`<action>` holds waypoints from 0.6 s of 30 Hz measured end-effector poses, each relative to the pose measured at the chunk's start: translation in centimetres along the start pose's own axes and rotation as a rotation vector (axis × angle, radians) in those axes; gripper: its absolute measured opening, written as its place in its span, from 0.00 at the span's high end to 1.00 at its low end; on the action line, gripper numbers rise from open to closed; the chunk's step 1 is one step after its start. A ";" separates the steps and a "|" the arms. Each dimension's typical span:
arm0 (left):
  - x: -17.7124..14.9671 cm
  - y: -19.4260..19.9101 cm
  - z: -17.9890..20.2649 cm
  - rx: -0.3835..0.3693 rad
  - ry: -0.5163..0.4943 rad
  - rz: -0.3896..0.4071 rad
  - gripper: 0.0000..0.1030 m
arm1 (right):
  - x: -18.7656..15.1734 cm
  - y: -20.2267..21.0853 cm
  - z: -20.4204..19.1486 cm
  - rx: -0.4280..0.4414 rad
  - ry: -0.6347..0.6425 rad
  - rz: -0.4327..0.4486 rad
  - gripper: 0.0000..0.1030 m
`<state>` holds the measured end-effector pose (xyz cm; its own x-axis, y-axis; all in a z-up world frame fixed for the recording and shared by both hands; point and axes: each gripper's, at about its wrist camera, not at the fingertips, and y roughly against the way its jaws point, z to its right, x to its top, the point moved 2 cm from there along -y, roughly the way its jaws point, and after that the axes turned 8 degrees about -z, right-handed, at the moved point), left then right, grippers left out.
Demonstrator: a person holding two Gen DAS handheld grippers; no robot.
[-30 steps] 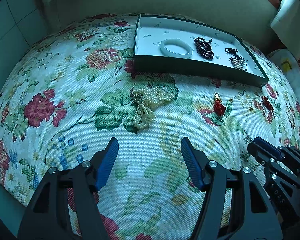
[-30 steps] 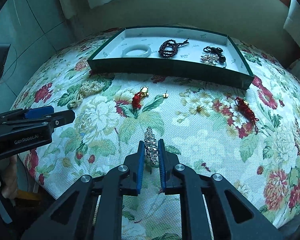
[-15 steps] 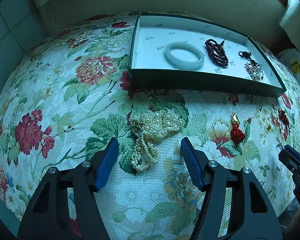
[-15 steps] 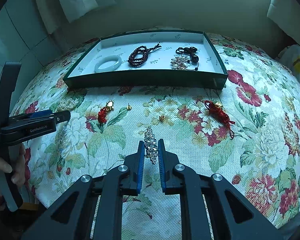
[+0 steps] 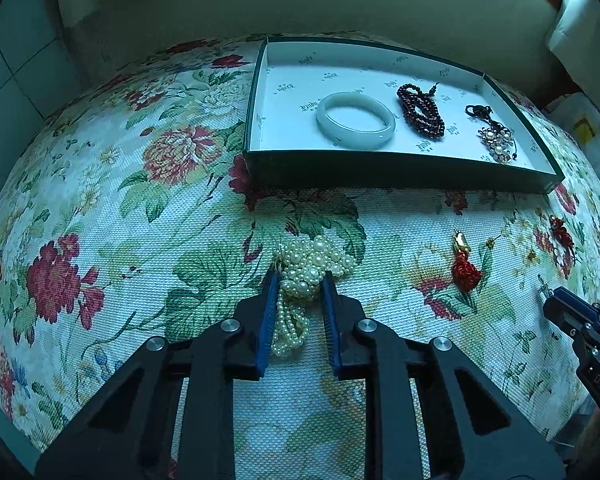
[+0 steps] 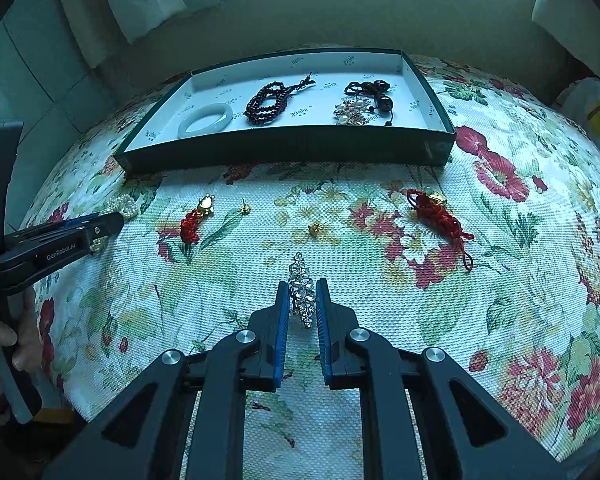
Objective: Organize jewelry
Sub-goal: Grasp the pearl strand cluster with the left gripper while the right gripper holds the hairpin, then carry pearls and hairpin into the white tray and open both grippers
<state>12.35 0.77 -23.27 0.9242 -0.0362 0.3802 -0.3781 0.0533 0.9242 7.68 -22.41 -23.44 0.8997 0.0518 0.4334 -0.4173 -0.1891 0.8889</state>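
Since a second ago, the left gripper (image 5: 299, 280) has moved forward over the floral cloth and narrowed its jaws from wide open to a close straddle of the heap of cream pearl strands (image 5: 309, 272); the blue pads touch the heap on both sides, while the strands lie on the cloth. The right gripper (image 6: 303, 290) is as it was, jaws nearly together on the glittering rhinestone clip (image 6: 301, 288), which stands lengthwise between the pads.

A broad surface covered in white woven cloth with red flowers and green leaves (image 6: 520, 280) carries everything. At its far side lies a shallow dark green tray with a white printed lining (image 5: 400, 174). Inside it, from left to right in the left wrist view, lie a pale jade-like bangle (image 5: 355, 126), a coil of dark red beads (image 5: 420, 114), and a black cord with a pearl-and-crystal cluster (image 5: 496, 140).

On the cloth near the tray, right of the pearls, lies a red tassel with a gold charm (image 5: 464, 264). Further right is a red knotted cord with a gold piece (image 6: 440, 216). Between them are two small gold studs (image 6: 244, 208) (image 6: 315, 227), well apart.
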 end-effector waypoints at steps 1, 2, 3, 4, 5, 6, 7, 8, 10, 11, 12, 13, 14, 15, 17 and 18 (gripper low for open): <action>-0.1 0.2 0.1 -0.006 0.000 0.000 0.81 | 0.0 0.0 0.0 0.000 -0.001 0.001 0.87; -0.2 0.3 0.0 -0.024 0.004 0.003 0.81 | 0.1 0.0 0.0 0.000 -0.001 0.002 0.87; -0.2 0.4 0.0 -0.032 0.008 0.001 0.81 | 0.1 0.1 0.0 0.000 -0.001 0.003 0.87; -0.3 0.6 0.0 -0.037 0.010 0.001 0.81 | 0.1 0.1 0.0 0.001 0.000 0.003 0.87; -0.4 0.8 0.0 -0.041 0.011 0.003 0.81 | 0.1 0.1 0.0 0.001 0.000 0.003 0.87; -0.4 1.0 0.1 -0.044 0.010 0.007 0.81 | 0.2 0.1 -0.1 0.001 0.000 0.004 0.87; -0.5 1.3 0.1 -0.047 0.010 0.011 0.81 | 0.2 0.2 -0.1 0.001 0.000 0.005 0.87; -0.5 1.5 0.2 -0.051 0.010 0.015 0.81 | 0.2 0.3 -0.1 0.000 0.001 0.005 0.87; -0.5 2.1 0.3 -0.058 0.006 0.024 0.81 | 0.3 0.5 -0.2 0.001 0.001 0.009 0.87; -0.4 2.4 0.4 -0.061 0.005 0.028 0.81 | 0.3 0.6 -0.2 0.003 0.000 0.011 0.87; -0.4 2.8 0.5 -0.066 0.003 0.035 0.81 | 0.4 0.8 -0.2 0.005 -0.002 0.013 0.87; -0.2 3.3 0.6 -0.070 0.001 0.043 0.81 | 0.5 0.9 -0.1 0.008 -0.004 0.017 0.87; -0.1 3.7 0.7 -0.074 -0.001 0.052 0.81 | 0.6 1.1 -0.1 0.011 -0.005 0.022 0.87; 0.1 4.2 0.8 -0.079 -0.004 0.063 0.81 | 0.8 1.4 0.0 0.012 -0.006 0.027 0.87; 0.8 4.9 1.1 -0.090 -0.009 0.080 0.81 | 1.3 1.9 -0.1 0.014 -0.004 0.042 0.87; 1.1 5.3 1.2 -0.097 -0.011 0.089 0.81 | 1.6 2.1 -0.1 0.015 -0.003 0.050 0.87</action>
<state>11.34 -0.22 -17.90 0.8865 -0.0385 0.4612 -0.4509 0.1527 0.8794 8.24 -22.62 -20.85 0.8782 0.0393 0.4766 -0.4596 -0.2061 0.8639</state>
